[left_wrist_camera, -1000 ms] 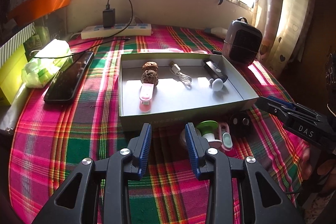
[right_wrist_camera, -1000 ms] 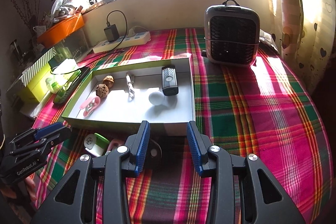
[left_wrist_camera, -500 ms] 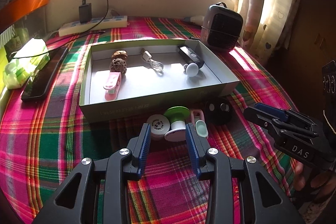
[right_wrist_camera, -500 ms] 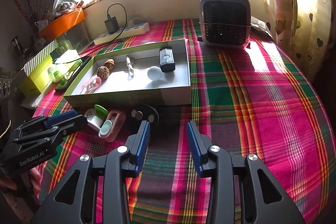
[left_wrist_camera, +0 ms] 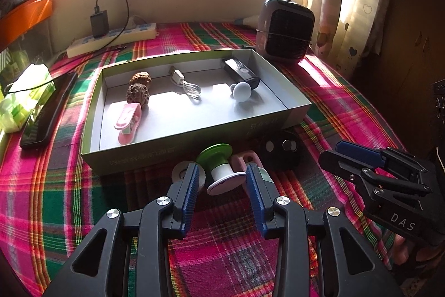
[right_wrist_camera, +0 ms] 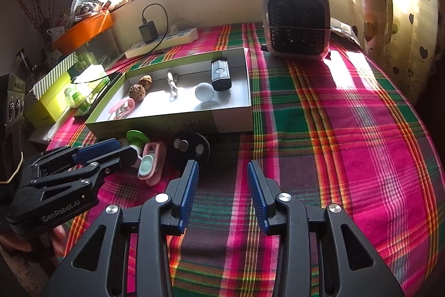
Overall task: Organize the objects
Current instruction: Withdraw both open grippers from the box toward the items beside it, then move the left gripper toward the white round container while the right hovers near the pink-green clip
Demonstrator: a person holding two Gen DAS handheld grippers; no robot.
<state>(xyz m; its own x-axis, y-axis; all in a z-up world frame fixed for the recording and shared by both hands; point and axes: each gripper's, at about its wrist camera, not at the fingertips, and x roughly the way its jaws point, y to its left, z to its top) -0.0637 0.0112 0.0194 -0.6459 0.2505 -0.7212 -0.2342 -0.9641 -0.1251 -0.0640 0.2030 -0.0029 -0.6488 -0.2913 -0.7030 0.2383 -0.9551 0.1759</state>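
From the left wrist, a spool [left_wrist_camera: 219, 171] with a green top and white core is lying tilted just in front of the shallow box [left_wrist_camera: 172, 146]. The left gripper [left_wrist_camera: 221, 180] has just been opening, jaws flanking the spool, gripping nothing. Two walnuts [left_wrist_camera: 138, 86] are sitting inside the box.

From the right wrist, the right gripper [right_wrist_camera: 222, 180] is hovering part open and empty over the plaid cloth [right_wrist_camera: 347, 144], right of the spool [right_wrist_camera: 135, 138].

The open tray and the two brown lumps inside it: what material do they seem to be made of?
The tray looks like thin cardboard: matte green outside with faint print, plain white inside, and sharp folded corners. The two brown lumps look like natural walnut shells or similar hard seeds, judging by their deeply wrinkled, dull, woody surface; the picture cannot confirm which.
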